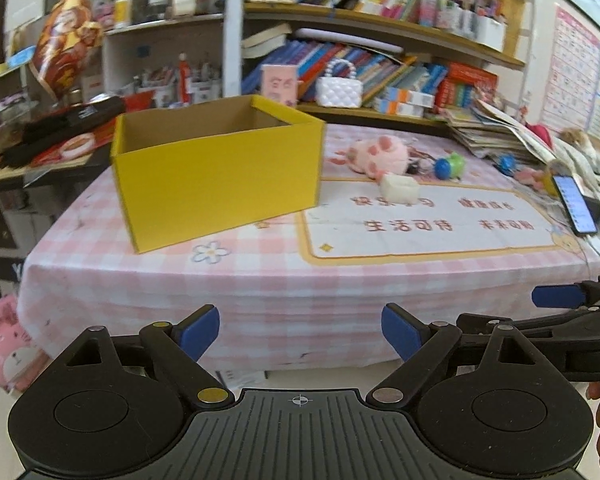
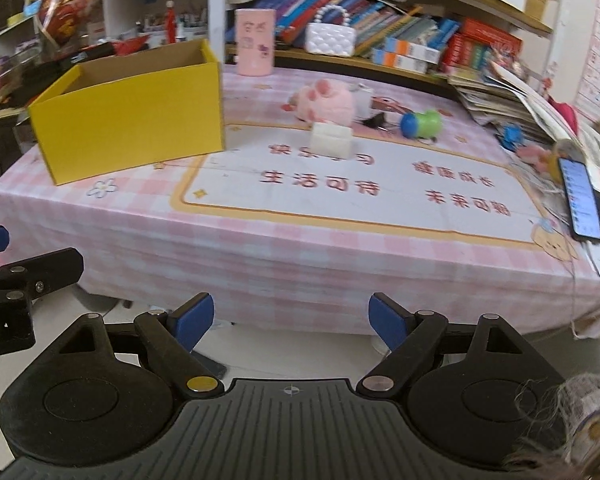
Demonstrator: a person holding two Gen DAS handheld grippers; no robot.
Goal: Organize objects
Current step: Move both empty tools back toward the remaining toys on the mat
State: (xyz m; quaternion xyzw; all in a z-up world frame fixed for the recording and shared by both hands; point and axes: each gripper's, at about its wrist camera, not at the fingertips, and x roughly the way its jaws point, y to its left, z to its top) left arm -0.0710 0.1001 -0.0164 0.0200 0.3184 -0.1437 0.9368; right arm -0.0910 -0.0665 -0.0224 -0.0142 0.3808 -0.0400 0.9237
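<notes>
An open yellow cardboard box (image 1: 220, 176) stands on the left of the pink checked table (image 1: 260, 280); it also shows in the right wrist view (image 2: 132, 120). Behind and right of it lie a pink plush toy (image 1: 380, 154) (image 2: 328, 102), a small white block (image 1: 400, 188) (image 2: 332, 140) and a blue and green toy (image 1: 450, 166) (image 2: 422, 124). My left gripper (image 1: 300, 334) is open and empty, held off the table's front edge. My right gripper (image 2: 291, 320) is open and empty too, and shows at the right of the left wrist view (image 1: 556, 296).
A phone (image 1: 576, 204) (image 2: 582, 204) lies at the table's right edge beside a stack of papers (image 2: 512, 96). A pink cup (image 2: 255, 42) and a white quilted bag (image 2: 330, 38) stand at the back. Crowded bookshelves (image 1: 380, 40) fill the wall behind.
</notes>
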